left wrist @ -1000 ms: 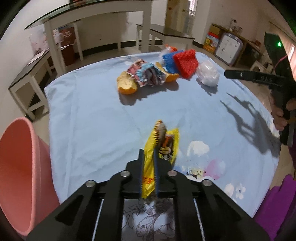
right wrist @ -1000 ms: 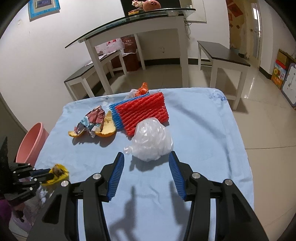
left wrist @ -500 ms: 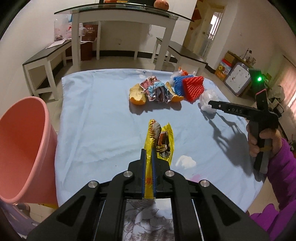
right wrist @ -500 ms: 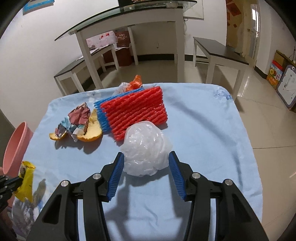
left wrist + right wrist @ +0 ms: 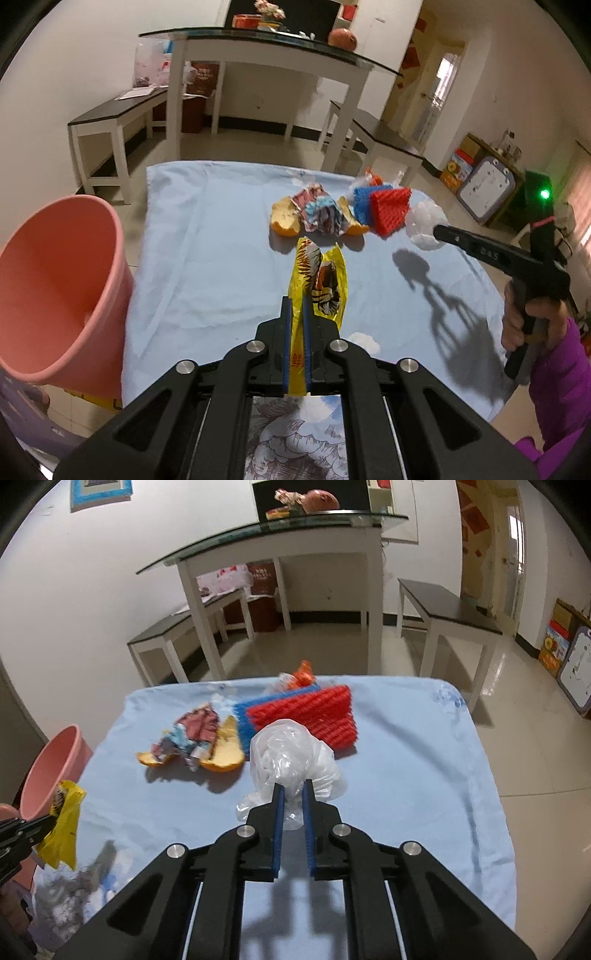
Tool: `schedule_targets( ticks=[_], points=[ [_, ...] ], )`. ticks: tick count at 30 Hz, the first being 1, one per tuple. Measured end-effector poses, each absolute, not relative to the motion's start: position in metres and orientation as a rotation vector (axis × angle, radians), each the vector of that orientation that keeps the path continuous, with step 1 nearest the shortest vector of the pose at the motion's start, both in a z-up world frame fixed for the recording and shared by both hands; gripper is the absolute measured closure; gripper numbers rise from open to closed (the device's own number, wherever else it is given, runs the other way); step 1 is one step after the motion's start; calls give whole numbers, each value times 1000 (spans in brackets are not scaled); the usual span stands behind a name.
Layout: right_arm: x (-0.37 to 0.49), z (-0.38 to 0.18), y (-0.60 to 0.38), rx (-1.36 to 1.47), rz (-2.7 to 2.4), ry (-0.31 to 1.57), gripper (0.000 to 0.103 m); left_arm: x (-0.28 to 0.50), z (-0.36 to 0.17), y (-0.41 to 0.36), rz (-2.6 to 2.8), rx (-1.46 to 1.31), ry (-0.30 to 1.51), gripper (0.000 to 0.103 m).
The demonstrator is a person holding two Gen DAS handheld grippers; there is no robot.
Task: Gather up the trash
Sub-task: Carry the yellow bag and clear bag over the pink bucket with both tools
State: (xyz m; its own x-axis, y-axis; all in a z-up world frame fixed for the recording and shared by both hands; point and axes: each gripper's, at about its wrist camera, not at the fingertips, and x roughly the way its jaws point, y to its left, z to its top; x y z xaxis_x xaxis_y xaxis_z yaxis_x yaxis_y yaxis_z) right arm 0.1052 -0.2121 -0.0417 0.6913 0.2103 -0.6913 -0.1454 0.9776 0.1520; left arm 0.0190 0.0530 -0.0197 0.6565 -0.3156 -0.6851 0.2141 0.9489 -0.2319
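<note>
My left tool (image 5: 298,306) is clamped on the yellow wrapper (image 5: 320,284) lifted off the surface (image 5: 207,258) beside the pink bin (image 5: 55,280), my right tool (image 5: 292,794) just closed on the white plastic bag (image 5: 291,757).

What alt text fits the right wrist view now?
The right gripper is shut on a crumpled clear plastic bag above the blue tablecloth. Behind lie red and blue foam nets, orange peels and a crumpled wrapper.

Crinkly thin plastic bag (image 5: 291,760), glossy yellow foil-ish wrapper (image 5: 321,284), matte light-blue cloth sheet (image 5: 406,775), smooth pink plastic bucket (image 5: 55,280), ribbed foam netting (image 5: 314,716).
</note>
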Motion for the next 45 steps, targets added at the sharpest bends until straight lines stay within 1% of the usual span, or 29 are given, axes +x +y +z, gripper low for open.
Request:
schedule_targets(
  ticks=[13, 21, 32, 45],
  points=[
    [77, -6, -150, 75, 350, 704, 94, 7, 8, 94, -122, -271, 684, 98],
    [68, 8, -97, 38, 451, 685, 94, -2, 22, 124, 25, -286, 625, 98],
    [59, 13, -29, -13, 564, 670, 94, -22, 33, 157, 196, -287, 586, 98],
    [48, 7, 53, -56, 719, 702, 94, -34, 38, 199, 365, -279, 553, 98]
  ],
)
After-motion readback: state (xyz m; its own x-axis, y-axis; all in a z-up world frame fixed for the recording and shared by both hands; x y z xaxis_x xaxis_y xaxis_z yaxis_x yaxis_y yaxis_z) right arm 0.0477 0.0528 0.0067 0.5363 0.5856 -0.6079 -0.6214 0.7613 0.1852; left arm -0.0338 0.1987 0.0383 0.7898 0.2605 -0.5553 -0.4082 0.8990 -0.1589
